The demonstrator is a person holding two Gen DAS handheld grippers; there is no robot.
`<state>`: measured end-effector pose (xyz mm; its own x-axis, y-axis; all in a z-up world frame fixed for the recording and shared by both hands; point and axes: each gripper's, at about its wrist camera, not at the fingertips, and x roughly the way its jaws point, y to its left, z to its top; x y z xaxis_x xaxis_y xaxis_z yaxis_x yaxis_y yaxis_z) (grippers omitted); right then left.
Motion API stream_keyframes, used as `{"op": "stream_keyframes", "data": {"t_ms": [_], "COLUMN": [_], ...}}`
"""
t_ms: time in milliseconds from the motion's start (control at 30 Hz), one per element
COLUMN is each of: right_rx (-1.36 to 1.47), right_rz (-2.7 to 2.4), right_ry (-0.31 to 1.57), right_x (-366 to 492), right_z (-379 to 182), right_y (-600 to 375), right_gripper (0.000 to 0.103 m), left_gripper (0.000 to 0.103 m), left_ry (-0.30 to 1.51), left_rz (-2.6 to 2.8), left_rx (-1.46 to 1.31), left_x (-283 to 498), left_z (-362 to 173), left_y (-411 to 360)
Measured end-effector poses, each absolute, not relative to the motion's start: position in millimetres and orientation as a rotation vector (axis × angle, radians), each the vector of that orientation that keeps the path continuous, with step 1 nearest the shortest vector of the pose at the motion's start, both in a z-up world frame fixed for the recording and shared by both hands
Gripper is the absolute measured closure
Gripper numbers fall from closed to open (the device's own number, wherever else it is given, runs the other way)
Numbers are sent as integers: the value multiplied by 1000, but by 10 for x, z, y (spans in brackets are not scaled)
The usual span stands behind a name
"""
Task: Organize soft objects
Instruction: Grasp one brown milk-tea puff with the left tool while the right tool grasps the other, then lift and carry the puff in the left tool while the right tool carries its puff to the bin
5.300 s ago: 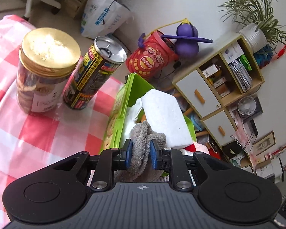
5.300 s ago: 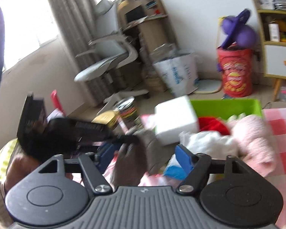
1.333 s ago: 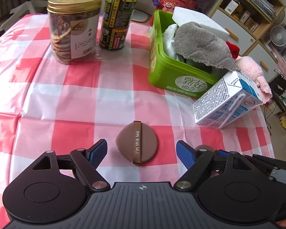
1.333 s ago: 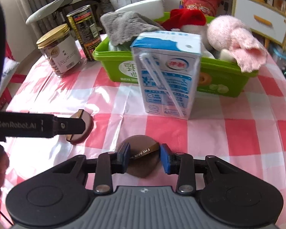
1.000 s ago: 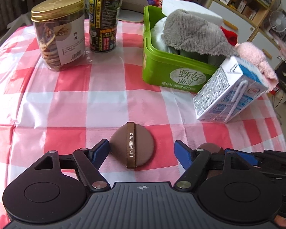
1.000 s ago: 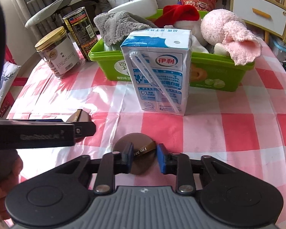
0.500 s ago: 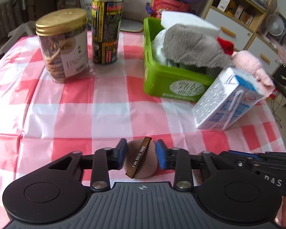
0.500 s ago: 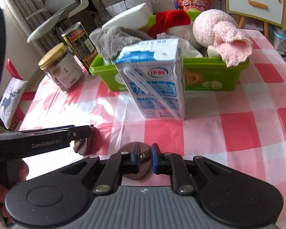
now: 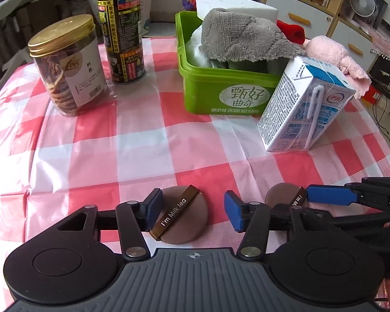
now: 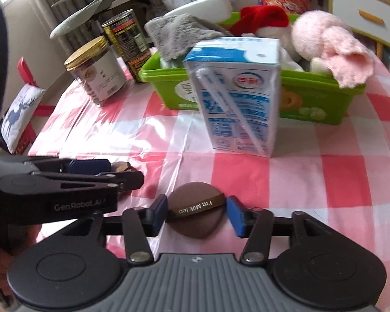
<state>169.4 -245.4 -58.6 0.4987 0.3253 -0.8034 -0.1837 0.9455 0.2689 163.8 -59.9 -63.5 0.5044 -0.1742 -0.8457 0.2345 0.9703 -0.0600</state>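
Two brown "I'm Milk tea" powder puffs lie on the red-checked tablecloth. My left gripper (image 9: 193, 212) is open, its jaws either side of the left puff (image 9: 183, 218), the left pad touching it. My right gripper (image 10: 196, 215) is open around the right puff (image 10: 197, 214), which also shows in the left wrist view (image 9: 286, 196). The green bin (image 9: 215, 88) holds a grey towel (image 9: 244, 36), a white sponge block (image 9: 234, 4), a red hat (image 10: 262, 19) and a pink plush (image 10: 330, 44).
A milk carton (image 9: 304, 109) stands in front of the bin, between it and the puffs. A gold-lidded jar (image 9: 67, 65) and a tall can (image 9: 122, 33) stand at the far left. A cabinet (image 9: 312, 13) and a chair (image 10: 96, 10) are beyond the table.
Half a second ago both grippers were shut on their puffs. Both have now opened, and the puffs lie between the spread jaws. The towel went into the bin several seconds earlier.
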Motion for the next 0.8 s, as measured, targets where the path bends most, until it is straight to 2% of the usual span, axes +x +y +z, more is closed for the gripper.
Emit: {"op": "stream_keyframes", "data": {"t_ms": [133, 200, 267, 300, 333, 433, 567, 633, 800], "right_rx": [77, 38, 10, 10, 15, 42, 86, 96, 138], "right_rz": [299, 311, 320, 326, 322, 310, 311, 305, 277], "right_ry": [972, 963, 956, 957, 962, 973, 992, 994, 978], "right_x": [1665, 1648, 1630, 1628, 1634, 1659, 1659, 1644, 1624], "right_z": [-606, -611, -613, -607, -600, -588, -590, -581, -517], "right_y": [-2353, -2311, -2291, -2292, -2300, -2383, -2532, -2587, -2734], "right_gripper": [56, 57, 62, 67, 72, 86, 94, 98, 102], "left_gripper": [36, 35, 36, 40, 48, 54, 62, 73, 76], "left_ry": [1019, 1028, 1015, 1010, 1006, 1009, 993, 976, 978], "left_rz": [-200, -208, -215, -219, -220, -216, -215, -221, -223], "left_rx": [97, 81, 93, 99, 98, 70, 14, -2, -44], "left_x": [1656, 1662, 1650, 1648, 1645, 1657, 1643, 1629, 1618], "left_z": [-682, -718, -724, -724, -719, -695, -625, -561, -530], "left_y": [-587, -557, -568, -579, -586, -573, -494, -470, -411]}}
